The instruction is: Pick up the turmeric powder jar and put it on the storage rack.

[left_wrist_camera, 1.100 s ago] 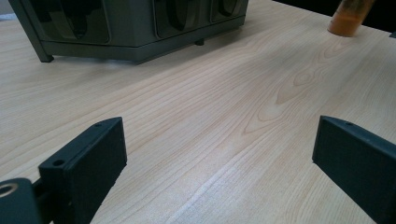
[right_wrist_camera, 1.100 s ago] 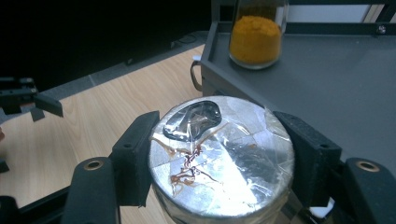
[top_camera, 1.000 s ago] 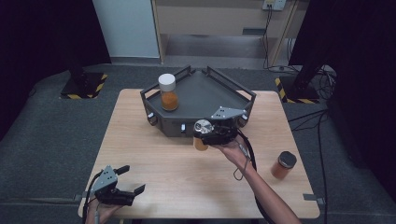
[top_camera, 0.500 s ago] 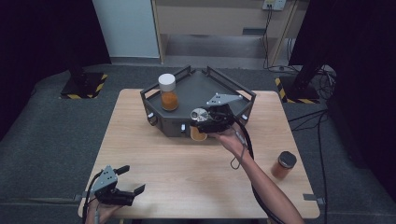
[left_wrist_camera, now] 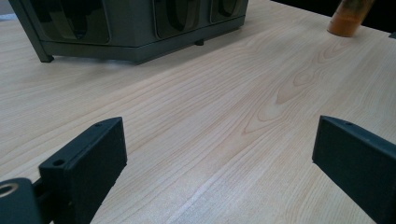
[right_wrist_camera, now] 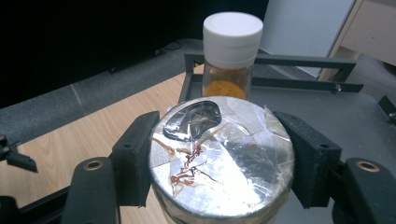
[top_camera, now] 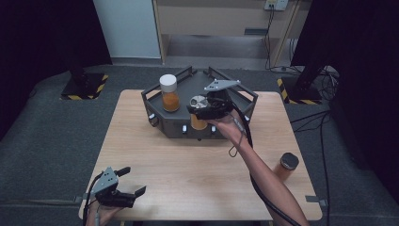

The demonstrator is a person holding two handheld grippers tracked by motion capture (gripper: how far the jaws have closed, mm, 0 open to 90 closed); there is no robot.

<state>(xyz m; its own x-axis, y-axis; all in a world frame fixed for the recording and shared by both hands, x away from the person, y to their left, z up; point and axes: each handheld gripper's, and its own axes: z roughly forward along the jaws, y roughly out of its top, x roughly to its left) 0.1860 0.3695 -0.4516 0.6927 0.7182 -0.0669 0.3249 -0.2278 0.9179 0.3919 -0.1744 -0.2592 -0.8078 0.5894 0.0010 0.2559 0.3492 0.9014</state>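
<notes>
A: In the high view, what is gripped by the right tongs [top_camera: 199, 117]?

B: A foil-topped jar [top_camera: 197, 120] of orange powder is clamped upright, its long axis vertical, at the front edge of the dark tray [top_camera: 244, 96] — the white-capped jar [top_camera: 169, 92] is seen beyond it, toward the tray's far left corner. The left tongs [top_camera: 134, 181] are parked open at the desk's [top_camera: 188, 165] near left corner, well apart; the right hand is plainly the nearer one.

A: And the left gripper view?

B: Open jaws over bare wood; the tray's base is seen ahead, and a dark-lidded jar [left_wrist_camera: 348, 18] far right.

A: The right gripper view?

B: The foil top [right_wrist_camera: 222, 154] is pressed between both pads [right_wrist_camera: 135, 158], the white-capped jar straight behind it. Counted — three jars, one tray, two tongs.
</notes>
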